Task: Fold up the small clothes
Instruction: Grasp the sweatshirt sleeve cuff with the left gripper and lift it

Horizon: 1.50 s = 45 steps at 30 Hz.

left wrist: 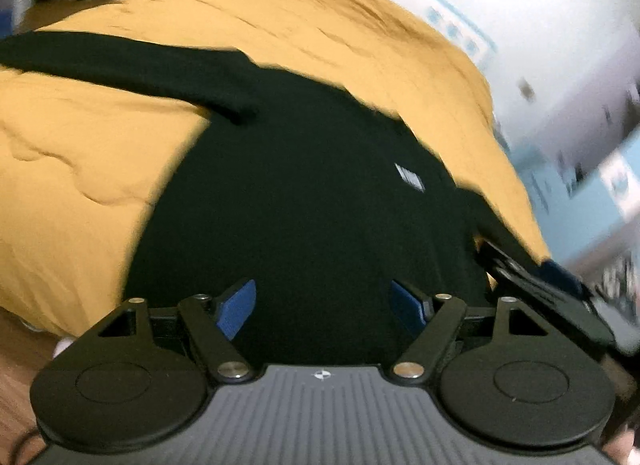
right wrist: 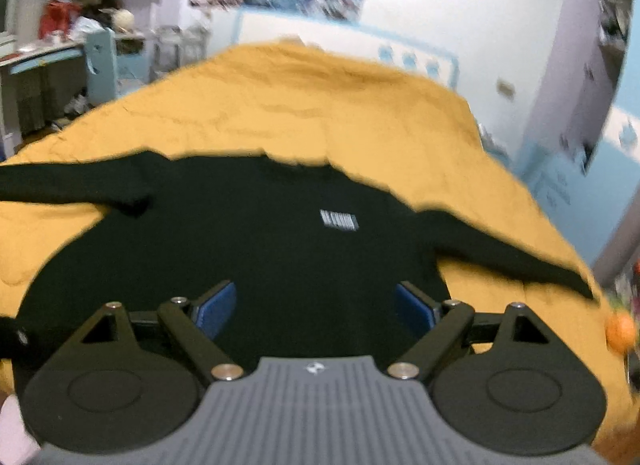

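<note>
Mustard-yellow bedspread [right wrist: 304, 105] bearing a black long-sleeved top [right wrist: 256, 249] spread flat, sleeves outstretched (small white chest label [right wrist: 339, 221] facing up). Left gripper [left wrist: 323, 305] and right gripper [right wrist: 314, 305] over its hem, fingers parted, holding nothing.

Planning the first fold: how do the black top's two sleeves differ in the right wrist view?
The left-hand sleeve runs almost level toward the picture's left edge, which cuts it off; the right-hand sleeve slants down toward the near right, its cuff end in view. The left-hand one lies farther from the camera, the right-hand one nearer. Both lie flat on the mustard bedcover, spread away from the body.
</note>
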{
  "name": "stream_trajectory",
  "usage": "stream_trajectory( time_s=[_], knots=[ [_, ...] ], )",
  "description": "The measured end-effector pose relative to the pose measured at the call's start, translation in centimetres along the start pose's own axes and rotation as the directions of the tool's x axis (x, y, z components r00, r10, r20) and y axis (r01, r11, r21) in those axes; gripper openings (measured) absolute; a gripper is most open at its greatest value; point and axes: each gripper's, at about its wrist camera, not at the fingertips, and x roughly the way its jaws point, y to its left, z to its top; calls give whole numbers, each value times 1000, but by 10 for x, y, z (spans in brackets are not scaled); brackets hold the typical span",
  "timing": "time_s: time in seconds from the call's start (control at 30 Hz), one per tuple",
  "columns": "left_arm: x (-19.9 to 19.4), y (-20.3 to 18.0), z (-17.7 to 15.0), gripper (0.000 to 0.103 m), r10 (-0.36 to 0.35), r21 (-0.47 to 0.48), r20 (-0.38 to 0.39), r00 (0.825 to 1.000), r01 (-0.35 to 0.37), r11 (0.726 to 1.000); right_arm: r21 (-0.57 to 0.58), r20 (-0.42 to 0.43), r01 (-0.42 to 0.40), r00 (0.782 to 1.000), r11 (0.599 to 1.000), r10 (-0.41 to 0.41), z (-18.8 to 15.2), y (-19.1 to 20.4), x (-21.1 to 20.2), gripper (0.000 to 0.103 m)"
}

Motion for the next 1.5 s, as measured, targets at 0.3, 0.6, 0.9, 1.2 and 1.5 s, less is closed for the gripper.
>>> stream_trajectory(
  time_s=[0.3,0.6,0.9,1.2,1.5],
  knots=[
    [-6,158,85,84,172,-280,272,947,-93,955,-228,129,-260,947,938,294,18,80,79,82],
    [9,313,146,83,271,-571,409,871,13,821,-257,55,-321,937,912,345,47,173,179,82],
    [24,370,163,76,344,-629,478,808,42,776,-297,20,-383,914,875,406,55,234,226,82],
    [38,403,165,11,369,-684,490,790,85,725,-305,-22,-408,906,860,422,42,253,229,82],
    [16,378,180,8,299,-616,571,765,159,772,-280,-19,-395,913,875,406,42,217,216,82]
  ],
)
